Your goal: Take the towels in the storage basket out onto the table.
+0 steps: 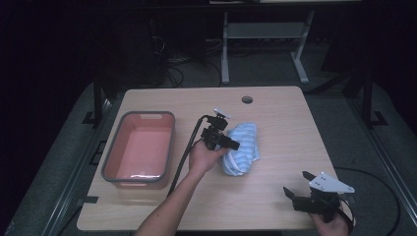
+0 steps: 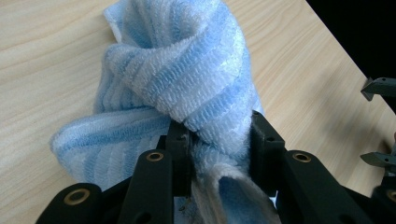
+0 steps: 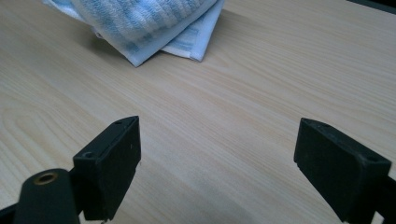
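Table [image 1: 275, 196]: light wood top, centre of the high view, with a round hole [image 1: 247, 100] near its far edge.

Towel [image 1: 240, 147]: blue and white stripes, bunched, lying on the table just right of centre in the high view. In the left gripper view we see it [image 2: 187, 84] rising as a twisted fold from the bottom centre; in the right gripper view its folded corner [image 3: 149, 28] sits at the upper left.

Left gripper [image 1: 227, 143]: held at the towel's left edge in the high view. In its own view [image 2: 219, 140] we find the jaws close together, with a fold of the towel pinched between them.

Right gripper [image 1: 298, 184]: lower right of the high view, well apart from the towel. In its own view [image 3: 215, 154] we note the jaws standing wide over bare wood, holding nothing.

Tub [image 1: 140, 183]: grey rim, pink inside, left of centre, on the table.
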Tool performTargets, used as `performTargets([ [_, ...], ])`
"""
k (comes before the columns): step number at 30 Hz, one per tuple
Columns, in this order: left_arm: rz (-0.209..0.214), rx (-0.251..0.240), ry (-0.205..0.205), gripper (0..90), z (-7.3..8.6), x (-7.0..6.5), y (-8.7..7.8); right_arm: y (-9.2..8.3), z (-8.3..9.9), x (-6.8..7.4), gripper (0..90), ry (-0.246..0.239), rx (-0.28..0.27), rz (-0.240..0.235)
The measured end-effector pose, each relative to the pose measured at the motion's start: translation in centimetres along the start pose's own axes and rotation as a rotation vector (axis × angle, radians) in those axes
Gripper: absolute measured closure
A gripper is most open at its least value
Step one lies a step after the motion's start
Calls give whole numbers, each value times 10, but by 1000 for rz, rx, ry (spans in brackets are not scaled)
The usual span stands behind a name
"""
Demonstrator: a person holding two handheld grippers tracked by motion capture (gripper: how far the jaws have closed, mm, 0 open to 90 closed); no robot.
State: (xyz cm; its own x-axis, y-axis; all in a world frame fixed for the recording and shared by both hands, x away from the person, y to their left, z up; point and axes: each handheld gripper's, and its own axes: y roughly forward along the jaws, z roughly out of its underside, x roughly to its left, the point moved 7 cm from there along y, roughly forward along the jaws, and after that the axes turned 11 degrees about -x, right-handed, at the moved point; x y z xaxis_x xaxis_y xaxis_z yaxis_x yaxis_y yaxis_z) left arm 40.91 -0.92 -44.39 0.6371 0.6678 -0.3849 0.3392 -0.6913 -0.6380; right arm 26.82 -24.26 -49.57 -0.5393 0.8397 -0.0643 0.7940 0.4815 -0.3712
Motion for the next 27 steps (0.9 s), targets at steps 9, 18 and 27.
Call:
performTargets([
  [9, -3, 17, -9, 604, 6, 1, 8, 1, 1, 0, 143, 6, 1, -3],
  [18, -7, -2, -7, 542, 5, 2, 4, 1, 0, 2, 143, 2, 1, -5],
  [27, -13, -25, -16, 495, 6, 3, -2, 1, 1, 1, 143, -2, 2, -3],
])
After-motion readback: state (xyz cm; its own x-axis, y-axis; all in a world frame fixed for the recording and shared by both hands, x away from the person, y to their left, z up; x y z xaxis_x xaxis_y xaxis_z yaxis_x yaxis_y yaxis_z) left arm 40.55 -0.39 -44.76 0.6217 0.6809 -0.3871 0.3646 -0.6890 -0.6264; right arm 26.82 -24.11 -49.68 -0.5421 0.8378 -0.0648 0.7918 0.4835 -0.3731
